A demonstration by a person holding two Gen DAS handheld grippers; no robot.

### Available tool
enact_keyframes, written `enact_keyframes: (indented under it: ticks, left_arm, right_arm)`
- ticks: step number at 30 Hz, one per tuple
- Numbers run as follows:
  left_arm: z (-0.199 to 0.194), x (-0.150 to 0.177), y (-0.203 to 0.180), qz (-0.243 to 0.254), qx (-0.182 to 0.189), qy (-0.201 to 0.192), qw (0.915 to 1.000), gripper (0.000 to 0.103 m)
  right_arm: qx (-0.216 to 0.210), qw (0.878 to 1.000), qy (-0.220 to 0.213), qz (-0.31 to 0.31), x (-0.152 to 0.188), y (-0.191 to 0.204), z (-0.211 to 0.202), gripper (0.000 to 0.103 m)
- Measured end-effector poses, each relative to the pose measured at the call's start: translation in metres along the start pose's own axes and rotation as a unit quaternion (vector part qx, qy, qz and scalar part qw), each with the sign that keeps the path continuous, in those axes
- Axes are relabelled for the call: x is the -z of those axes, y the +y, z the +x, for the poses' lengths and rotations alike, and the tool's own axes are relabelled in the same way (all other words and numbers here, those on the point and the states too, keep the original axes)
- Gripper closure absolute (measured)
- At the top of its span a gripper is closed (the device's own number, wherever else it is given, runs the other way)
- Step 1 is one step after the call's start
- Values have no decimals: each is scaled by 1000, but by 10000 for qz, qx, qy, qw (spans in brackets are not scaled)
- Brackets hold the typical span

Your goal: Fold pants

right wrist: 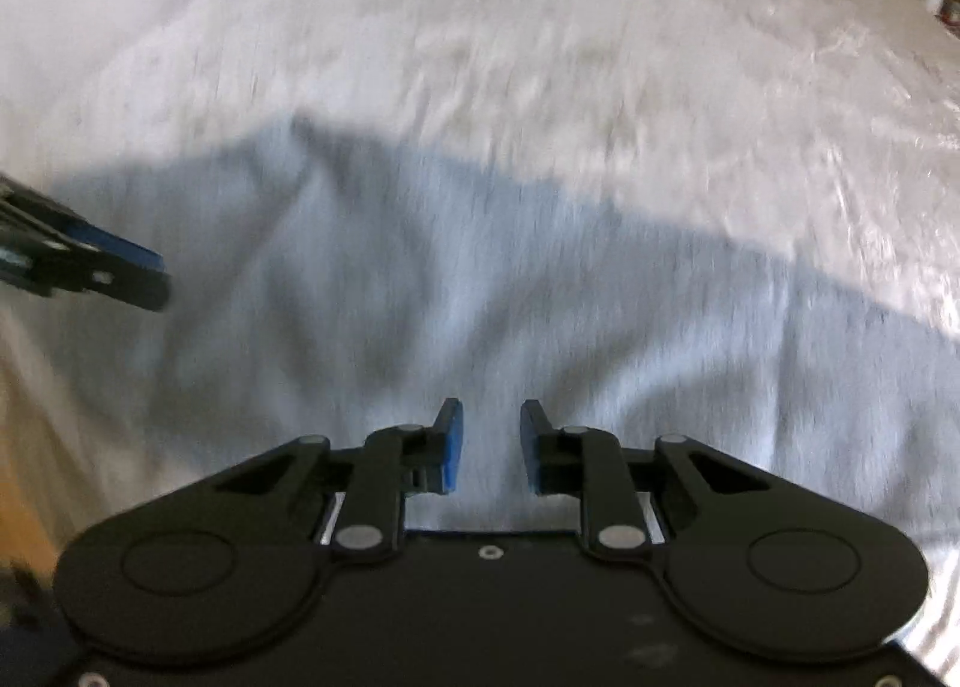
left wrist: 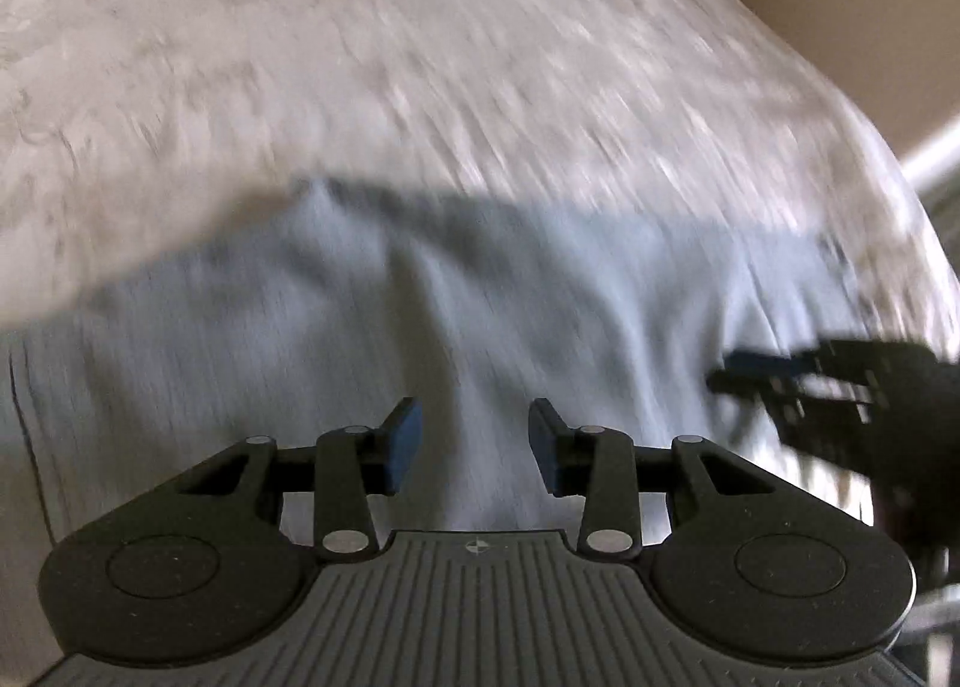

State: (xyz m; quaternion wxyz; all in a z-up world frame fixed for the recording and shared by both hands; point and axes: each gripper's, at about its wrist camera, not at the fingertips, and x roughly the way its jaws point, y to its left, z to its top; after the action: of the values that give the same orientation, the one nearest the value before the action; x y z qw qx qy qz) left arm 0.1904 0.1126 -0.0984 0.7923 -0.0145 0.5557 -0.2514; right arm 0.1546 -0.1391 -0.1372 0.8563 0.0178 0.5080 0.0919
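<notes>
Pale blue-grey pants (left wrist: 480, 303) lie spread on a white bedspread (left wrist: 420, 57), blurred by motion in both views. My left gripper (left wrist: 474, 441) hangs above the cloth with its blue pads apart and nothing between them. The right gripper (left wrist: 738, 372) shows at the right edge of the left wrist view, over the pants. In the right wrist view my right gripper (right wrist: 491, 444) stands open with a narrow gap, above the pants (right wrist: 480, 297), nothing held. The left gripper's fingers (right wrist: 120, 267) enter that view from the left edge.
The white bedspread (right wrist: 540, 39) stretches far beyond the pants. A beige wall and a white rail (left wrist: 924, 153) lie past the bed's right edge. Wooden floor (right wrist: 24, 507) shows at the lower left in the right wrist view.
</notes>
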Motion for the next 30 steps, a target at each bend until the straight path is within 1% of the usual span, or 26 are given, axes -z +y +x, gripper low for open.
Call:
enact_keyframes:
  ticks: [3, 6, 8, 11, 14, 16, 20, 22, 23, 26, 28, 30]
  left_arm:
    - [12, -27, 9, -274, -110, -276, 9992, 65]
    - [24, -45, 21, -604, -199, -414, 9971, 65]
    - [33, -52, 33, -821, -262, -417, 9954, 65]
    - [48, -60, 55, -1127, -459, -314, 9921, 65]
    - [58, -63, 78, -1453, -594, -206, 9874, 65]
    - [62, -63, 90, -1553, -630, -147, 9857, 65]
    - [56, -65, 91, -1440, -782, -135, 9864, 65]
    - [46, -64, 81, -1267, -830, -239, 9882, 65]
    - [41, -63, 73, -1158, -784, -298, 9897, 65]
    - [33, -55, 48, -888, -454, -342, 9944, 65]
    - [33, -43, 25, -619, -151, -234, 9977, 65]
    - [37, -31, 5, -406, 75, -37, 9991, 65]
  right_arm:
    - [-55, 9997, -199, 109, -26, 3, 9, 80]
    - [-167, 9990, -323, 255, -51, 8, 21, 76]
    - [-191, 9986, -338, 361, -64, 10, 32, 75]
    - [-188, 9981, -223, 543, -77, 10, 52, 74]
    - [82, 9975, -2, 708, -82, -4, 73, 74]
    - [329, 9951, 142, 926, -82, -21, 84, 74]
    - [765, 9883, 206, 1305, -80, -54, 87, 75]
    - [924, 9844, 222, 1481, -79, -64, 82, 74]
    - [965, 9828, 182, 1563, -79, -67, 76, 74]
    - [834, 9830, 23, 1638, -72, -65, 57, 71]
    - [723, 9839, 24, 1631, -62, -57, 46, 69]
    - [641, 9848, 131, 1608, -44, -51, 38, 69]
